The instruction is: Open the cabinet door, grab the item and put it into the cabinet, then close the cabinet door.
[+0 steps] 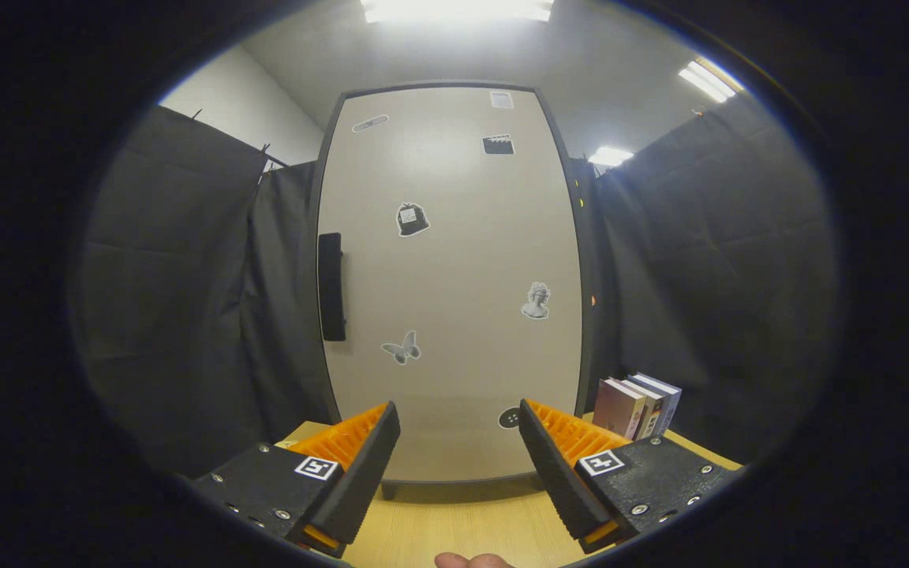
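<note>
A tall beige cabinet door [454, 284] stands shut straight ahead, dotted with small stickers. Its black vertical handle [331, 286] runs along the door's left edge, above and beyond my left finger. My gripper [459, 430] is open, its fingers spread wide with nothing between them, a short way in front of the door's lower part. Three upright books [636, 406] stand on the wooden tabletop [454, 528] just to the right of the cabinet, beyond my right finger.
Black cloth walls close in on both sides of the cabinet. The cabinet rests on short feet on the table. A fingertip [470, 561] of a person's hand shows low between my fingers.
</note>
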Demonstrator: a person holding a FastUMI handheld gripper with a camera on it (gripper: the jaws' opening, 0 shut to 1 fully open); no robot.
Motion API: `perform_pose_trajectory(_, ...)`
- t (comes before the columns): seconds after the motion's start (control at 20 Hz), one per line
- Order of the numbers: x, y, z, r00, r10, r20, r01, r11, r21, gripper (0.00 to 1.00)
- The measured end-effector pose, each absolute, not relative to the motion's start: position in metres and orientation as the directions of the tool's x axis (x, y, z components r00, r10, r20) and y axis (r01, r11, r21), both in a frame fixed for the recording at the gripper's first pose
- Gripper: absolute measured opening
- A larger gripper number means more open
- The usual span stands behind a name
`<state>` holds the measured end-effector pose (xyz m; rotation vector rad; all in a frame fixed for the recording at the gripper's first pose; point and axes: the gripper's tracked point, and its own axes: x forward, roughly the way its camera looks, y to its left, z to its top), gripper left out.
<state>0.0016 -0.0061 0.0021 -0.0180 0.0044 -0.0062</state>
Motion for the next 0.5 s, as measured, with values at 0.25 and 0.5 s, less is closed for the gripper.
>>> perform_pose_trajectory(0.25,0.013,0.003,0.008,1.000,0.026,0.006,-0.026,0.998,-0.056,0.94)
perform_pose_trajectory(0.5,0.044,0.018,0.015,0.999,0.052,-0.017,-0.052,0.998,-0.032,0.94)
